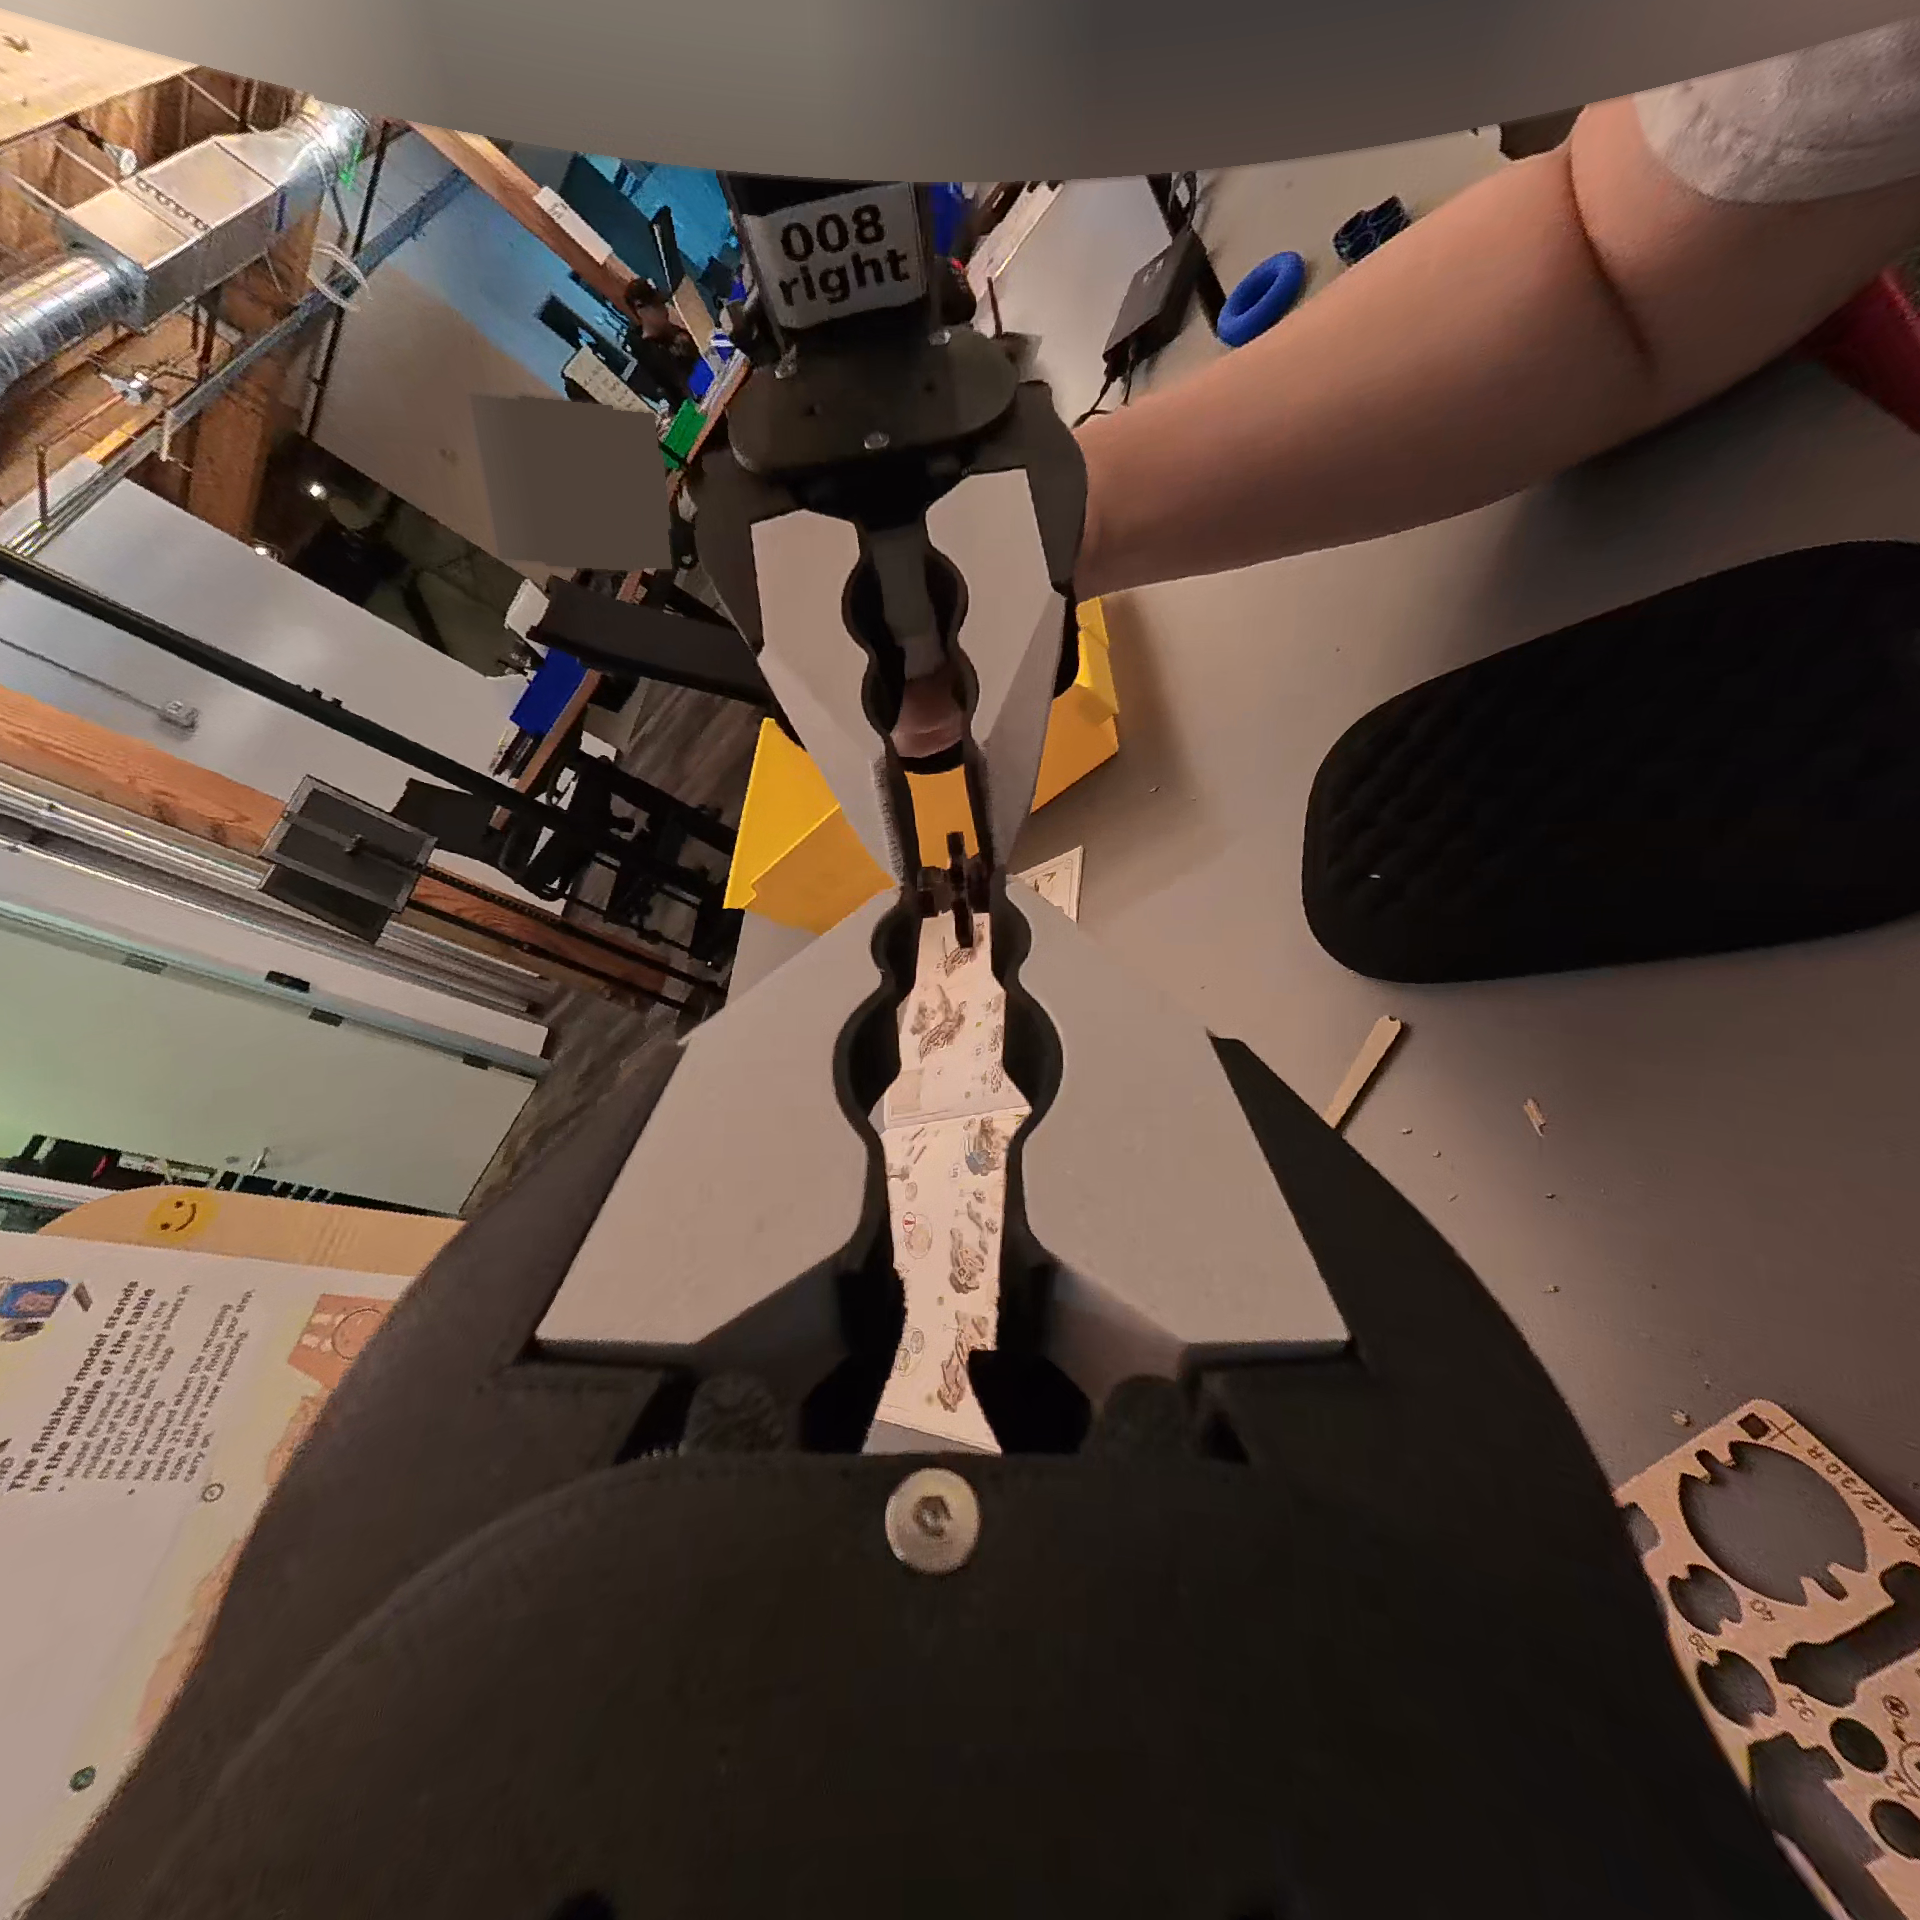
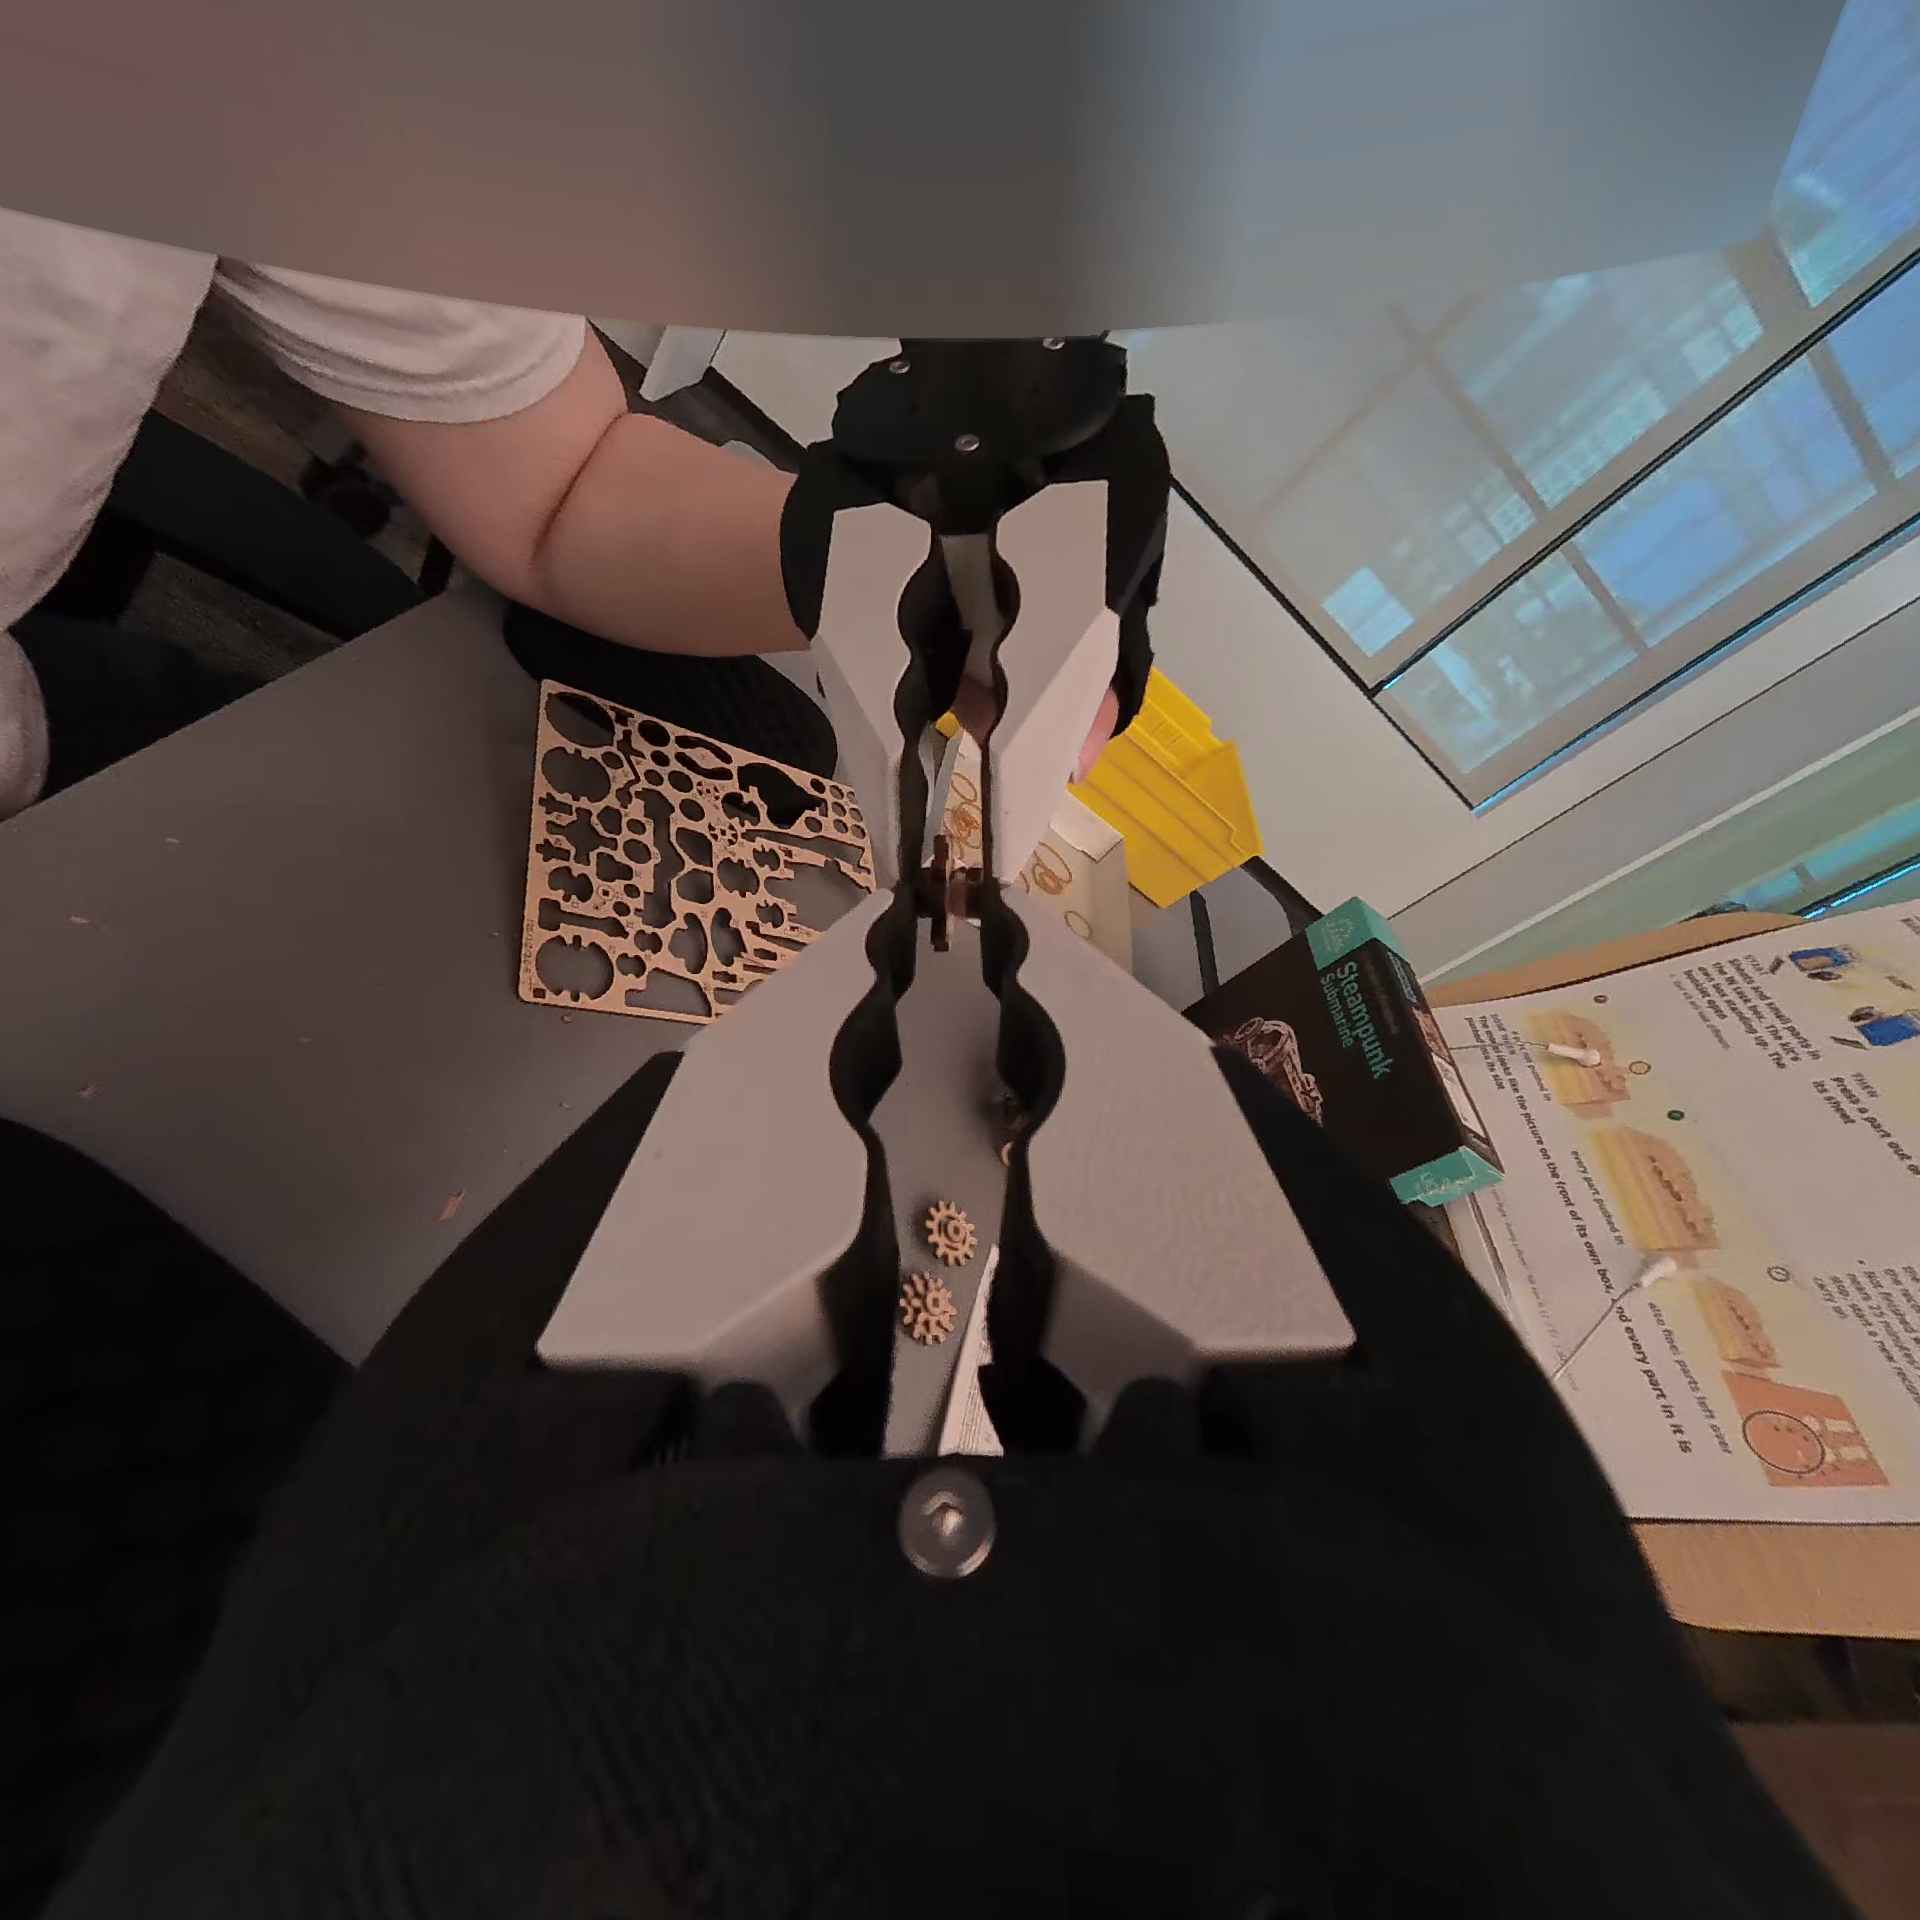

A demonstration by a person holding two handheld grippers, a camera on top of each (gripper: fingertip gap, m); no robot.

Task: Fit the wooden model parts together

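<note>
Right wrist view: two loose gears [image 2: 938,1270] lie on the table [image 2: 312,883]; both grippers' fingers [image 2: 1049,997] pinch one small wooden assembly [image 2: 943,891].

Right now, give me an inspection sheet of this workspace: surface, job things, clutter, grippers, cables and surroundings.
Surface: grey table, scattered with wood crumbs.
Job's things: small gear assembly held in the air between both gripper tips; two loose wooden gears on the table; punched-out part sheet; instruction booklet; kit box.
Clutter: wooden stick, black mesh pad, yellow bin, blue ring, printed guide sheet on cardboard.
Grippers: left gripper shut on the gear assembly; right gripper shut on it from the opposite side.
Cables: black box with leads at the far table edge.
Surroundings: windows, ceiling ducts, shelving.
</note>
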